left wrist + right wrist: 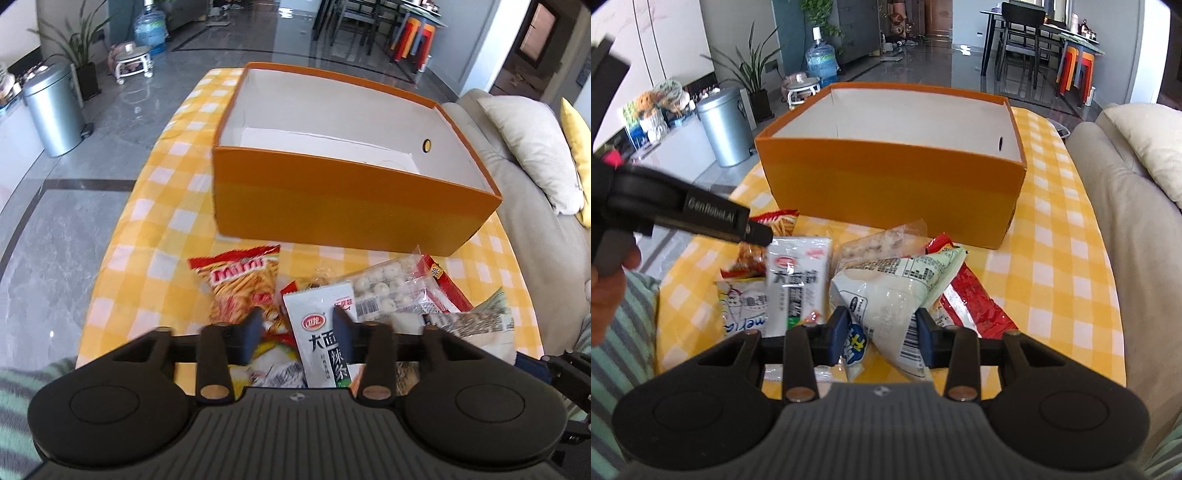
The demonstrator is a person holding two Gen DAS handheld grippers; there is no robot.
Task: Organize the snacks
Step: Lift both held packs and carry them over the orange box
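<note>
Two grippers over a snack pile on a yellow-checked cloth [155, 229]. Left gripper [298, 325]: jaws spread, straddling the top of a white spicy-strip packet [320, 339]; pads beside its edges, contact cannot be told. Right gripper [881, 332]: jaws spread, either side of a clear rice-cracker bag [890, 291] with a barcode; not visibly clamped.

Pile, left wrist view: Mimi stick bag [240, 284] at left, tray of round white balls [388, 286] in clear wrap at right, lying over a red packet [448, 288]. Right wrist view: the white packet [798, 277] lies left of the cracker bag, partly over a blue-lettered white bag [742, 306]; red packet [975, 302] under the cracker bag's right side.

Orange box [332, 206], open top, white inside, stands just beyond the pile on the cloth; no snacks seen in the part of its interior that shows.

Left gripper's body [676, 210] enters the right wrist view from the left, tip above the white packet. Sofa [1126, 192] at right.
</note>
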